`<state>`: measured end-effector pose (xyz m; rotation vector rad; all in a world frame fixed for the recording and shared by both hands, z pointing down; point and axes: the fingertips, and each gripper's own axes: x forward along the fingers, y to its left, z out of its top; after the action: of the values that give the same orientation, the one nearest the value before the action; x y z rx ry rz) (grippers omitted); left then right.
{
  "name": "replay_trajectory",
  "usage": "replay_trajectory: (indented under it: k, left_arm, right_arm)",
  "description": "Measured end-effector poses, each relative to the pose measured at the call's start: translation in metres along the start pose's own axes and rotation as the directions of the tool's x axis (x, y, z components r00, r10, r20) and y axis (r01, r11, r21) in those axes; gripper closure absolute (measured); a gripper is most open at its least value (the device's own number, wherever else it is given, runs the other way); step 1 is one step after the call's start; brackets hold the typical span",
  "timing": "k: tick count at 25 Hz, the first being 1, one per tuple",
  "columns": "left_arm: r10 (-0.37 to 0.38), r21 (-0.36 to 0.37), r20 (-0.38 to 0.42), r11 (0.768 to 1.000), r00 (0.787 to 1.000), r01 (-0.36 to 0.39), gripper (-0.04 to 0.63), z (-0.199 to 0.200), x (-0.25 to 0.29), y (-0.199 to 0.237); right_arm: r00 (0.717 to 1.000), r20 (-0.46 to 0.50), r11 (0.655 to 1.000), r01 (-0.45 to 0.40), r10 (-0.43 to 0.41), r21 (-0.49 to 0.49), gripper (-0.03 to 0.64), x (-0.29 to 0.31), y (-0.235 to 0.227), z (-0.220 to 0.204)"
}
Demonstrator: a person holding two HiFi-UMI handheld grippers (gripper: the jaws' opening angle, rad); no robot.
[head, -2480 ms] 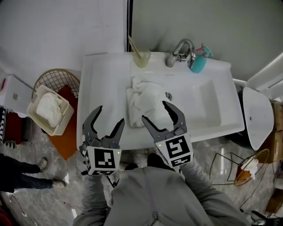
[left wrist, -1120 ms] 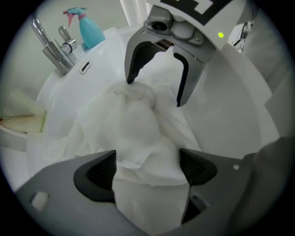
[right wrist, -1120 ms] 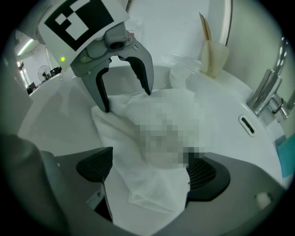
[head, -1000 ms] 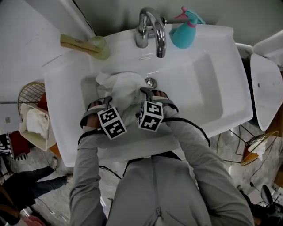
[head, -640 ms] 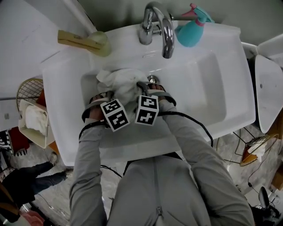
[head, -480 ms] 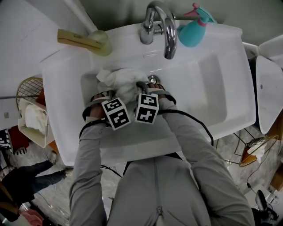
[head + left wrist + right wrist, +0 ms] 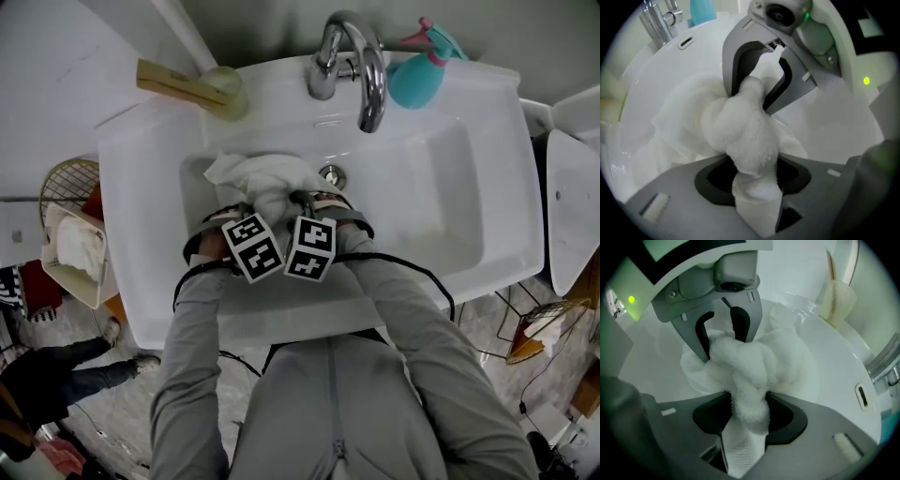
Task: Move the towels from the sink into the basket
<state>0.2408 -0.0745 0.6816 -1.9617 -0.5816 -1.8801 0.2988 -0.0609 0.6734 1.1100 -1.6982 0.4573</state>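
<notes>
White terry cloth, a crumpled towel bundle (image 7: 267, 180), lies in the left part of the sink (image 7: 441, 202), just beside the drain (image 7: 331, 175). Whether it is one towel or several I can't tell. The person leans over the sink with both arms reaching down into it, the two marker cubes almost touching each other above the near edge of the bundle.

The left tool (image 7: 752, 161) points straight down into the cloth. Its jaws have just been closing, and a thick fold of the towel is now pinched between them, bulging out above the pads. The right tool (image 7: 747, 404) comes in at a slant from the other side. Its jaws have just been closing too and are clamped on another twisted fold of the same bundle. The two tools face each other closely across the cloth, which rests on the floor of the sink.

Behind the sink stand a chrome faucet (image 7: 361, 66), a teal spray bottle (image 7: 417, 77) to its right and a pale cup (image 7: 223, 92) with a brush to its left. The basket (image 7: 53, 272) sits on the floor well to the left of the sink, with a folded towel (image 7: 80, 246) in it.
</notes>
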Motion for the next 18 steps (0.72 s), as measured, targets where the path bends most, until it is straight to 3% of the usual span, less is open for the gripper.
replay_trajectory:
  k: [2,5,12,18]
  left_arm:
    - [0.043,-0.034,0.017,0.999,0.999,-0.042,0.362,0.0,-0.003,0.003]
    - [0.095,-0.064,0.033,0.994,0.995,-0.093,0.391,0.0,-0.009,0.007]
    - [0.208,-0.137,0.092,0.971,0.974,-0.195,0.403,0.002,-0.037,0.019]
    - [0.318,-0.197,0.152,0.937,0.936,-0.287,0.403,0.006,-0.079,0.028]
  right_arm:
    - [1.0,0.015,1.0,0.027,-0.027,0.009,0.434,-0.002,-0.001,0.002]
    - [0.997,0.056,0.997,0.053,-0.055,0.053,0.456,-0.008,-0.004,0.006]
    - [0.974,0.159,0.981,0.139,-0.161,0.138,0.462,-0.037,-0.02,0.028]
    - [0.937,0.224,0.958,0.233,-0.268,0.168,0.462,-0.076,-0.039,0.048]
